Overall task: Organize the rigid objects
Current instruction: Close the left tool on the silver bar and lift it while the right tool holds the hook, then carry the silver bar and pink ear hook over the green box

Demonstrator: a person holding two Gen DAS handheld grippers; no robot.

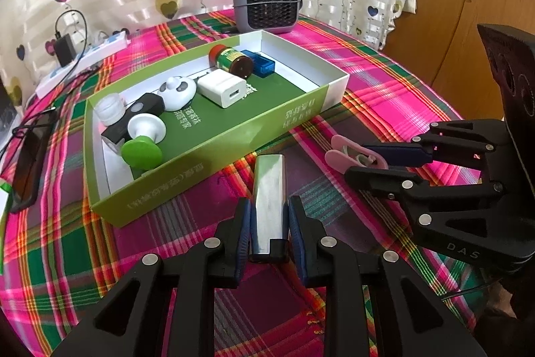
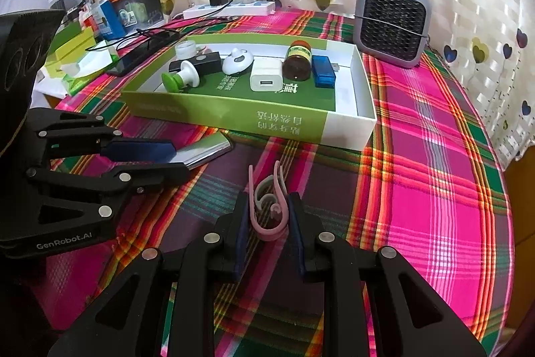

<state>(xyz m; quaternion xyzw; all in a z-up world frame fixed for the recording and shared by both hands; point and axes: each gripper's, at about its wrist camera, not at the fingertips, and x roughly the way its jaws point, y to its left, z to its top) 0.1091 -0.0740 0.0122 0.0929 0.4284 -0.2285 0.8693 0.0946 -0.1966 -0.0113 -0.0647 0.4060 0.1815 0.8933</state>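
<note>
Left gripper [image 1: 269, 216] clamps the silver lighter [image 1: 269, 199] (green box [image 1: 214, 153] just beyond).

both wrist views look down close along their fingers, sharing the green box [image 1: 214, 136].

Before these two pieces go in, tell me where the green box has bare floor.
Free: the green box has bare floor along its near wall, in front of the white charger, and a white strip at the right end beyond the blue USB stick. Crowded: the far side, from the green-and-white knob past the brown bottle.
</note>
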